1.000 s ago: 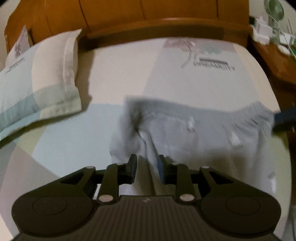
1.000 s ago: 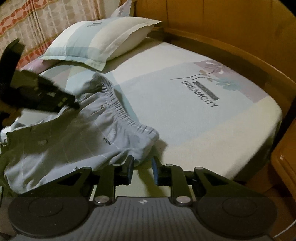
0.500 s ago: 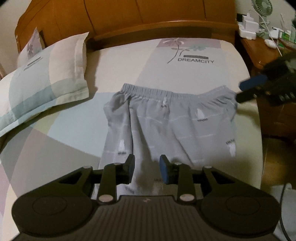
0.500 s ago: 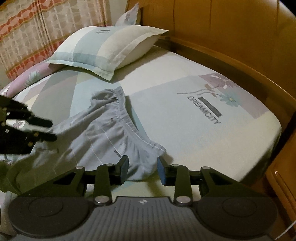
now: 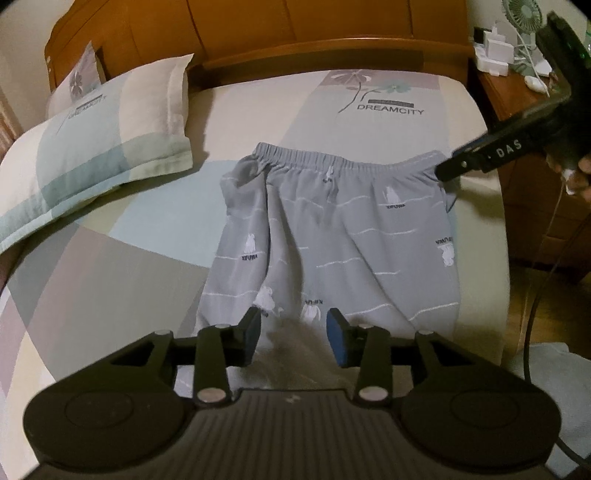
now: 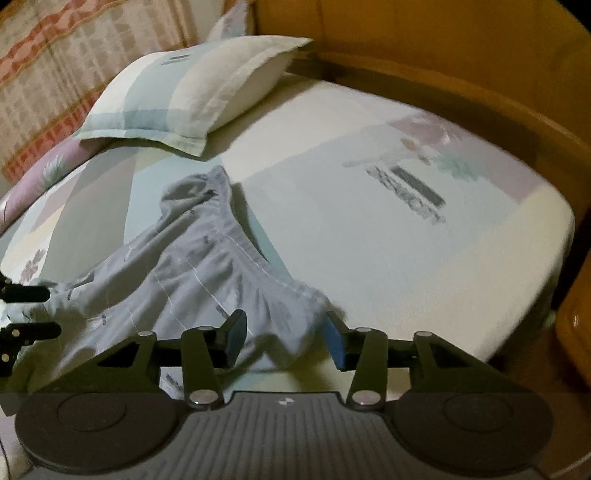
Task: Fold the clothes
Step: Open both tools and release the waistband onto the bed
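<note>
Grey printed pants (image 5: 332, 236) lie spread on the bed, elastic waistband toward the headboard, legs running toward me. My left gripper (image 5: 293, 338) is open above the crotch and leg area, with cloth below the gap. My right gripper (image 6: 284, 338) is open over the waistband's right corner (image 6: 299, 295); in the left wrist view it shows (image 5: 448, 173) at that corner, dark and seen from the side. The pants also show in the right wrist view (image 6: 192, 269). The left gripper's fingers (image 6: 26, 293) appear at that view's left edge.
A striped pillow (image 5: 99, 133) lies at the bed's upper left by the wooden headboard (image 5: 295, 26). A nightstand (image 5: 517, 88) with a fan and white items stands on the right. The bed's right edge (image 6: 535, 280) drops off close to the pants.
Both grippers have opened wider and drawn back. The pants, bunched and lifted a second ago, now lie spread flat. The right gripper has moved in over the waistband's right corner.
</note>
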Demonstrator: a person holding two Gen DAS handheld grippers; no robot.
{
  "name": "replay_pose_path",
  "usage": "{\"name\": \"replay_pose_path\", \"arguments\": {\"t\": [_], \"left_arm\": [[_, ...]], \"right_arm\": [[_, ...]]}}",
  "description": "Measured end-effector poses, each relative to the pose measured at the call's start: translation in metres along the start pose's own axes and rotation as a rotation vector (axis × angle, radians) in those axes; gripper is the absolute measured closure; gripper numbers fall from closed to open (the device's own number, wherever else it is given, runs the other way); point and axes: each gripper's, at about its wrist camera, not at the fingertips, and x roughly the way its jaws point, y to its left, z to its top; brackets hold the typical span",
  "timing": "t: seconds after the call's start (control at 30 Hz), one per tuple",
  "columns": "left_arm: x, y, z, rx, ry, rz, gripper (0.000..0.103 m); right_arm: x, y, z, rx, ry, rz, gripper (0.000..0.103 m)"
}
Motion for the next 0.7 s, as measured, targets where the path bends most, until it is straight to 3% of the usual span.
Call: {"name": "replay_pose_path", "arguments": {"t": [0.1,0.2,0.33,0.53,0.6,0.63,0.67,0.7], "left_arm": [[-0.005,0.003,-0.008,-0.032,-0.006,-0.004,0.061],[-0.015,0.010,-0.022,-0.089,-0.021,-0.006,0.054],[-0.033,0.020,-0.049,-0.187,-0.030,0.018,0.052],[-0.055,0.028,-0.093,-0.352,-0.031,0.061,0.046],[-0.057,0.030,-0.105,-0.408,-0.026,0.059,0.046],[-0.057,0.030,-0.110,-0.430,-0.024,0.057,0.046],[-0.058,0.030,-0.114,-0.444,-0.022,0.059,0.046],[-0.058,0.029,-0.118,-0.453,-0.020,0.063,0.046]], "right_arm": [[0.002,-0.011,-0.010,0.050,0.024,0.026,0.049],[0.007,-0.016,-0.017,0.089,0.046,0.072,0.047],[0.009,-0.013,-0.021,0.085,0.027,0.112,0.037],[0.016,-0.007,-0.015,0.082,0.003,0.145,0.037],[0.020,-0.008,-0.012,0.098,-0.002,0.153,0.045],[0.022,-0.009,-0.011,0.108,-0.002,0.155,0.055],[0.023,-0.009,-0.010,0.109,0.000,0.146,0.073],[0.023,-0.009,-0.009,0.102,0.007,0.128,0.080]]}}
